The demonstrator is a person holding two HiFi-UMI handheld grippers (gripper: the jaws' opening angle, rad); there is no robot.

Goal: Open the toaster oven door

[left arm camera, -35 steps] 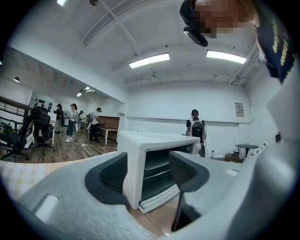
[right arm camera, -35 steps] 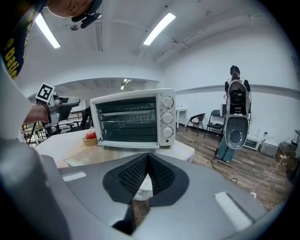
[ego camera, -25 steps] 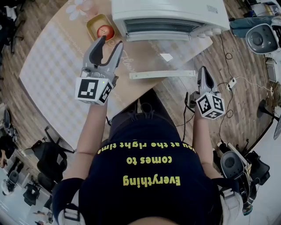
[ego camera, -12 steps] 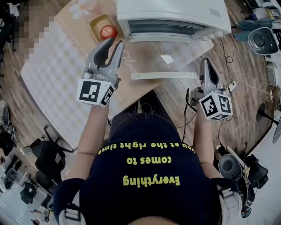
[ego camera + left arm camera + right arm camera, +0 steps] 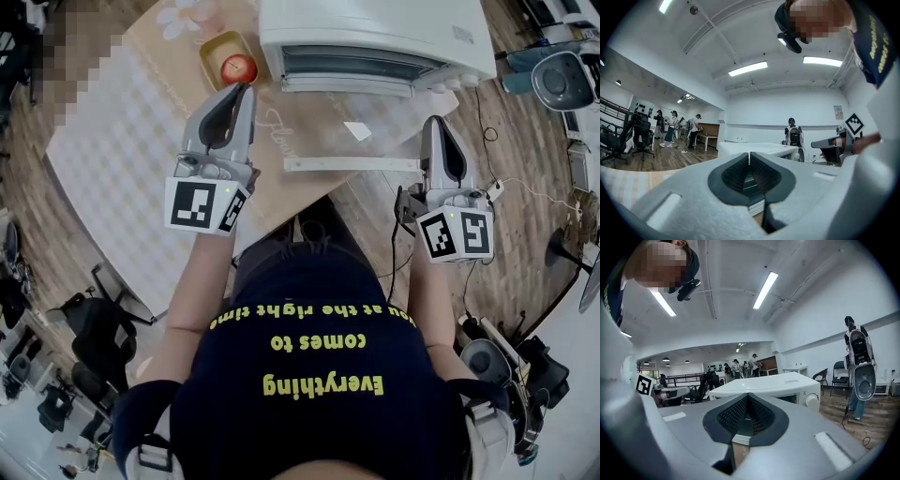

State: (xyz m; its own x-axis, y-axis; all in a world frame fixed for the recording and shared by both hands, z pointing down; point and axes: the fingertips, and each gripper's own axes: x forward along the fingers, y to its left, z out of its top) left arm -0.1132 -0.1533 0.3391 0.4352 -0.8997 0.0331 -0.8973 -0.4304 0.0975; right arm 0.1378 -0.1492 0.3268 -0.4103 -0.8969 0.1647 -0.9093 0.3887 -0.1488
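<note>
**You:** Where's the door?
**Me:** The toaster oven [image 5: 375, 42] stands at the desk's [image 5: 112, 169] back. Its door looks folded down, with the handle [image 5: 352, 163] towards you.
**You:** My 2 grippers?
**Me:** The left gripper [image 5: 241, 91] has just closed its jaws on nothing. The right gripper [image 5: 435, 123] has its jaws shut and empty. Both hang clear, flanking the handle.

The table [image 5: 117, 164] bears the toaster oven [image 5: 375, 33], yellow dish [image 5: 213, 49] and white strip [image 5: 352, 164].

The top edge of the head view cuts off the rear of the toaster oven [image 5: 375, 28]. The person's torso [image 5: 319, 356] covers the near edge of the surface [image 5: 112, 150]. The white scrap [image 5: 356, 130] on the surface is too small to identify. The right edge clips a round grey appliance [image 5: 562, 82] of undetermined type. Distant people [image 5: 670, 125] in the left gripper view show no detail.
</note>
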